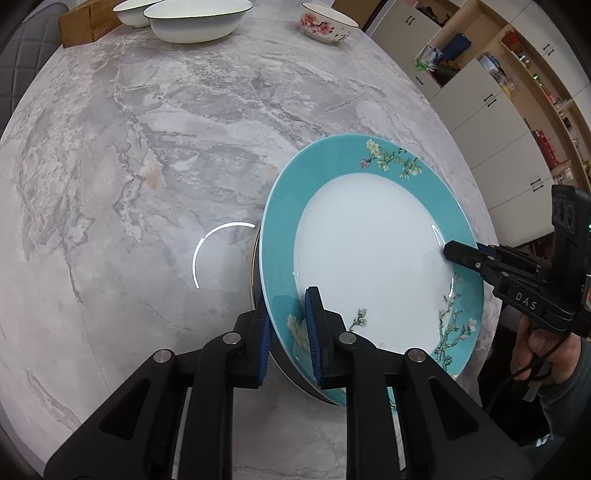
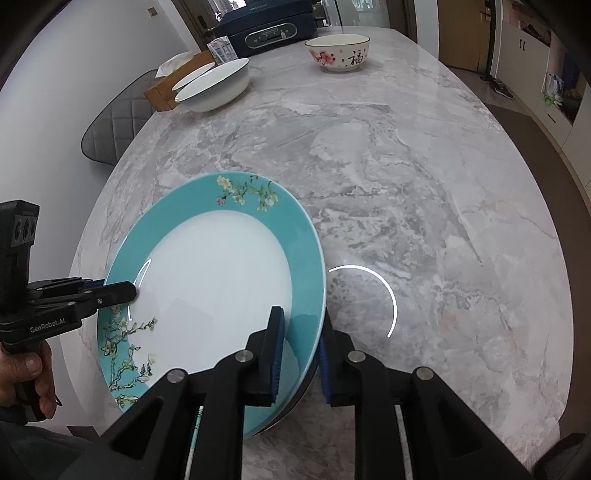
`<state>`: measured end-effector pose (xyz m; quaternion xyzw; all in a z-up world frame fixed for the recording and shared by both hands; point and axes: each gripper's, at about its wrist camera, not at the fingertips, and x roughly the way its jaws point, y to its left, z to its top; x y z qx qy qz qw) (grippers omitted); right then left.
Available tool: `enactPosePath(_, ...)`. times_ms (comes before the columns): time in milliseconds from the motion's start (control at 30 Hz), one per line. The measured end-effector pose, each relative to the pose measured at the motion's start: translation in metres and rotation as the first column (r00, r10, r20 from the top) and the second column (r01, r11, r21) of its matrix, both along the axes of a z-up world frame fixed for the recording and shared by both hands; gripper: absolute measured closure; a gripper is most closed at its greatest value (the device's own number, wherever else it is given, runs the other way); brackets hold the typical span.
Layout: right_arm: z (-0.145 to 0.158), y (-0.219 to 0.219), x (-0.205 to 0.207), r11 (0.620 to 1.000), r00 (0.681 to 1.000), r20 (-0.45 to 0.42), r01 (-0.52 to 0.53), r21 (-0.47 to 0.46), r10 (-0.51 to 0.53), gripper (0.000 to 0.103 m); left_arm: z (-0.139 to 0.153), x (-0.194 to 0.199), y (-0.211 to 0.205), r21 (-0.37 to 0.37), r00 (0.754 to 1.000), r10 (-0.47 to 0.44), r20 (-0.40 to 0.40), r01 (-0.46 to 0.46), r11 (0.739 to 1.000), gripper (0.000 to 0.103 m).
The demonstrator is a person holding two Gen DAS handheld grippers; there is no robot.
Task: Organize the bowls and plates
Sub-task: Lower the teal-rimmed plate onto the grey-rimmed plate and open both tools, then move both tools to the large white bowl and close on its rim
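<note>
A large plate (image 1: 369,254) with a white centre, teal rim and blossom pattern is held just above the marble table (image 1: 147,147), near its front edge. My left gripper (image 1: 288,332) is shut on its left rim. My right gripper (image 2: 301,350) is shut on its right rim; the plate (image 2: 214,291) fills the lower left of the right wrist view. Each gripper shows in the other's view, the right one (image 1: 461,256) and the left one (image 2: 118,291). Two white bowls (image 1: 195,18) and a floral bowl (image 1: 328,22) stand at the far end.
A wooden tissue box (image 2: 166,88) sits behind the white bowls (image 2: 214,85), with a dark appliance (image 2: 266,29) beyond. The floral bowl (image 2: 338,51) stands at the far middle. A grey chair (image 2: 118,125) is at the table's left. Cabinets and shelves (image 1: 480,110) line the right.
</note>
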<state>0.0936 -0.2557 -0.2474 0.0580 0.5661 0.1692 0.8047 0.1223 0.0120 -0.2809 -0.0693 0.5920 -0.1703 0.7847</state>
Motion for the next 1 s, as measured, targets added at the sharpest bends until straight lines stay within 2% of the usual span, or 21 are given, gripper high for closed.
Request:
enactPosePath(100, 0.001, 0.002, -0.001, 1.000, 1.000, 0.011, 0.003, -0.026, -0.003, 0.076, 0.003, -0.002, -0.006, 0.024, 0.999, -0.026, 0.021, 0.026, 0.999, 0.066)
enactPosePath(133, 0.002, 0.002, -0.002, 0.999, 1.000, 0.015, 0.004, -0.032, -0.004, 0.076, 0.003, -0.003, -0.008, 0.040, 0.999, -0.036, 0.027, 0.035, 0.999, 0.046)
enactPosePath(167, 0.002, 0.003, -0.002, 0.999, 1.000, 0.017, 0.004, -0.036, -0.004, 0.076, 0.004, -0.003, -0.010, 0.045, 0.999, -0.040, 0.034, 0.039, 0.998, 0.041)
enactPosePath(300, 0.004, 0.004, -0.003, 0.999, 1.000, 0.015, 0.012, -0.036, -0.011, 0.071, 0.005, -0.004, -0.008, 0.048, 0.999, -0.038, 0.030, 0.036, 0.998, 0.041)
enactPosePath(367, 0.009, 0.001, -0.003, 0.999, 0.999, 0.027, 0.024, -0.029, -0.023, 0.063, 0.009, -0.005, -0.002, 0.043, 0.999, -0.020, 0.036, 0.019, 0.999, 0.041)
enactPosePath(400, 0.012, -0.001, -0.003, 0.999, 0.999, 0.035, 0.038, -0.028, -0.037, 0.056, 0.012, -0.005, 0.002, 0.040, 0.999, -0.010, 0.039, 0.008, 0.999, 0.039)
enactPosePath(467, 0.020, -0.007, -0.002, 0.997, 0.997, 0.050, 0.067, -0.025, -0.066, 0.049, 0.019, -0.006, 0.011, 0.027, 0.999, 0.013, 0.053, -0.015, 1.000, 0.033)
enactPosePath(533, 0.030, -0.013, 0.003, 0.995, 0.993, 0.058, 0.102, -0.017, -0.101, 0.034, 0.029, -0.005, 0.027, -0.005, 0.996, 0.054, 0.067, -0.054, 0.999, 0.033)
enactPosePath(567, 0.035, -0.016, 0.005, 0.993, 0.991, 0.062, 0.117, -0.006, -0.117, 0.029, 0.034, -0.002, 0.039, -0.036, 0.993, 0.089, 0.071, -0.087, 0.996, 0.026)
enactPosePath(633, 0.050, -0.021, 0.014, 0.988, 0.986, 0.074, 0.148, 0.043, -0.151, 0.011, 0.042, 0.006, 0.061, -0.091, 0.986, 0.154, 0.069, -0.148, 0.985, 0.015)
enactPosePath(667, 0.057, -0.022, 0.019, 0.985, 0.984, 0.077, 0.156, 0.068, -0.161, 0.008, 0.044, 0.011, 0.073, -0.127, 0.981, 0.185, 0.058, -0.176, 0.976, 0.003)
enactPosePath(700, 0.066, -0.021, 0.026, 0.983, 0.982, 0.085, 0.159, 0.090, -0.167, 0.002, 0.047, 0.019, 0.085, -0.158, 0.977, 0.208, 0.044, -0.199, 0.967, 0.000)
enactPosePath(767, 0.084, -0.014, 0.040, 0.983, 0.982, 0.109, 0.140, 0.115, -0.152, 0.000, 0.055, 0.035, 0.104, -0.178, 0.969, 0.238, 0.060, -0.224, 0.958, 0.000)
enactPosePath(933, 0.119, 0.023, 0.089, 0.991, 0.982, 0.184, 0.020, 0.130, -0.044, 0.000, 0.087, 0.080, 0.137, -0.178, 0.936, 0.290, 0.201, -0.256, 0.950, 0.000)
enactPosePath(1000, 0.125, 0.038, 0.114, 0.991, 0.976, 0.218, -0.033, 0.129, 0.004, 0.000, 0.095, 0.105, 0.144, -0.174, 0.926, 0.310, 0.217, -0.276, 0.945, 0.000)
